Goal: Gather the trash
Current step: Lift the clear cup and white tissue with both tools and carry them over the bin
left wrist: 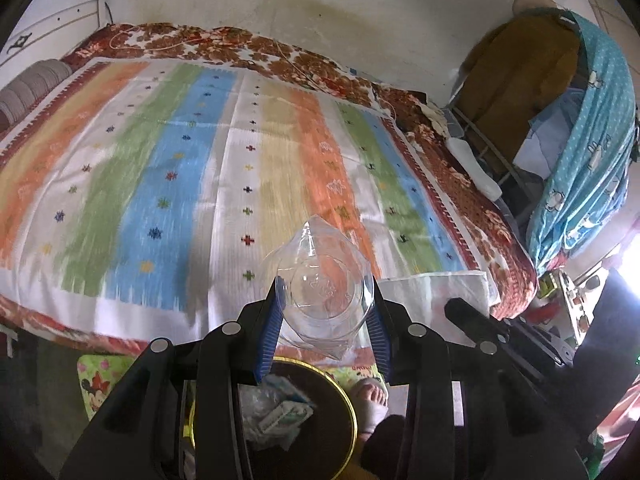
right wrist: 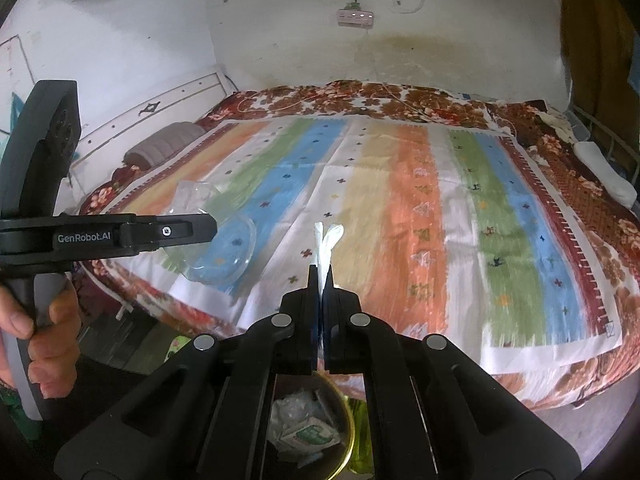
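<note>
Bin (left wrist: pixel 340 412) half hidden behind tool (left wrist: pixel 326 312)

Striped orange, green, blue and white bedsheet (left wrist: pixel 200 160) over brown floral blanket (left wrist: pixel 460 168)

A striped bedspread (left wrist: pixel 224 168) covers the bed, a grey pillow (right wrist: pixel 164 146) at its head.

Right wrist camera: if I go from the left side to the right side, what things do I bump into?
Hand on the left gripper's handle → clear plastic container → white tissue pinched in the right gripper → white cloth at the bed's far right edge.
</note>
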`<state>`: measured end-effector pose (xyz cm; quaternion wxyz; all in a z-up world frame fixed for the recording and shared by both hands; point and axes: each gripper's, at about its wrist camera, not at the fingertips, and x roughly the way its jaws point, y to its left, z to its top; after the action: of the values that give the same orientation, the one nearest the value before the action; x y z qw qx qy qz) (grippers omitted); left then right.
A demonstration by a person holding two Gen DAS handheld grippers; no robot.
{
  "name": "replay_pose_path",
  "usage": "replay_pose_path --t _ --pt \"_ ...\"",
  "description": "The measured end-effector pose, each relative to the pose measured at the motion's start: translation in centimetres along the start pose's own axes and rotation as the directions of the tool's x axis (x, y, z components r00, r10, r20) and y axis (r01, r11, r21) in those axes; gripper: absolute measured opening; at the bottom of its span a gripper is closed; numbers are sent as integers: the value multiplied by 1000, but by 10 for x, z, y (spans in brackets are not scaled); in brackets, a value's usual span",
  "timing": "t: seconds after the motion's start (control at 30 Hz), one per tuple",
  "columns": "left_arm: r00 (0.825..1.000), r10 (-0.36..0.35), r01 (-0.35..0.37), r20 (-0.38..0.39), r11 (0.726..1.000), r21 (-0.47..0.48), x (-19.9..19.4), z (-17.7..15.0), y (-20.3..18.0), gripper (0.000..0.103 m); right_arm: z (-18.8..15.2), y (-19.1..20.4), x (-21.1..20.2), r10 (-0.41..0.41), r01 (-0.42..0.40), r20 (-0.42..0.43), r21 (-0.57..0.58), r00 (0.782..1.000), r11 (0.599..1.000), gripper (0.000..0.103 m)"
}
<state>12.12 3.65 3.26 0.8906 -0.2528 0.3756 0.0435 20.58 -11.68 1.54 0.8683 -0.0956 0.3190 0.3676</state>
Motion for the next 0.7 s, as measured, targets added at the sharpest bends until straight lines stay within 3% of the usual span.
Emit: replay_pose_path --t 0.4,0.7 --pt "998 -35 35 -47 999 -2 -11 -41 0 38 -40 32 -13 23 -24 -42 -30 999 999 0" --pt "979 85 -87 -187 996 0 6 -82 9 38 -68 40 -5 55 -56 -130 -4 990 998 0"
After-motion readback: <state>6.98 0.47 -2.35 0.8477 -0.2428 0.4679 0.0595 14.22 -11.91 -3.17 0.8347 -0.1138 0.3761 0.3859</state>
